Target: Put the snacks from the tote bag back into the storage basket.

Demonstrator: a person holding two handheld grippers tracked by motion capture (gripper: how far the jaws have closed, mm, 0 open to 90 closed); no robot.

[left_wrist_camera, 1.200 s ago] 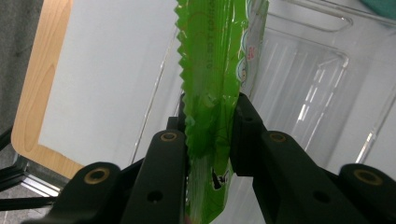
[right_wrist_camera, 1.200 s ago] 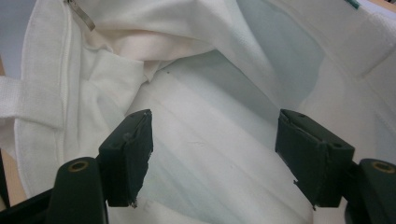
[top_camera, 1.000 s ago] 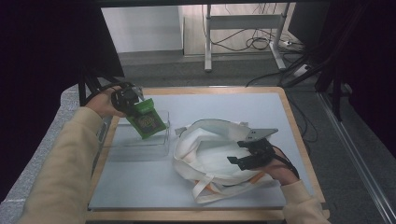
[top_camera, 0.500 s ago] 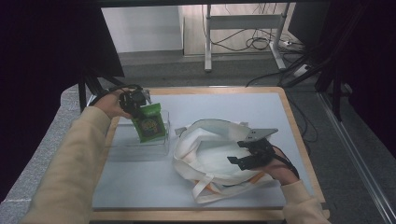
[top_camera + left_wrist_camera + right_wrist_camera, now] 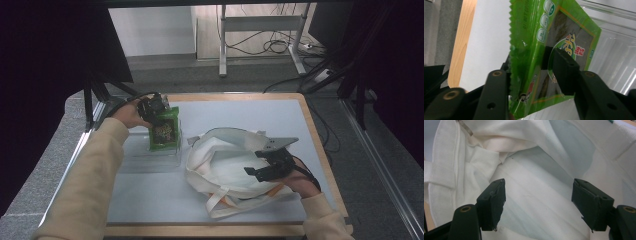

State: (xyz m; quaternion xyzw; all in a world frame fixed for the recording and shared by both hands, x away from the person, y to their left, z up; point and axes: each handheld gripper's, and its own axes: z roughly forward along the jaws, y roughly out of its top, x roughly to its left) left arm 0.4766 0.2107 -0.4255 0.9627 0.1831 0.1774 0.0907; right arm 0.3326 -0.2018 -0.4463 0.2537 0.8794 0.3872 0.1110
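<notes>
Green snack packet (image 5: 163,131) clamped in left gripper (image 5: 156,109), white tote bag (image 5: 227,160) under right gripper (image 5: 266,165).
Left gripper's jaws are closed on the packet's upper part, holding it upright over a clear plastic container (image 5: 155,156) at the left of the bench (image 5: 240,112); in the left gripper view the packet (image 5: 549,50) sits pinched between both jaws. Right gripper hovers over the bag's opening, jaws spread wide with nothing between them; the right gripper view shows bag fabric (image 5: 536,190) below. Bag lies mid-bench, just right of the container.
</notes>
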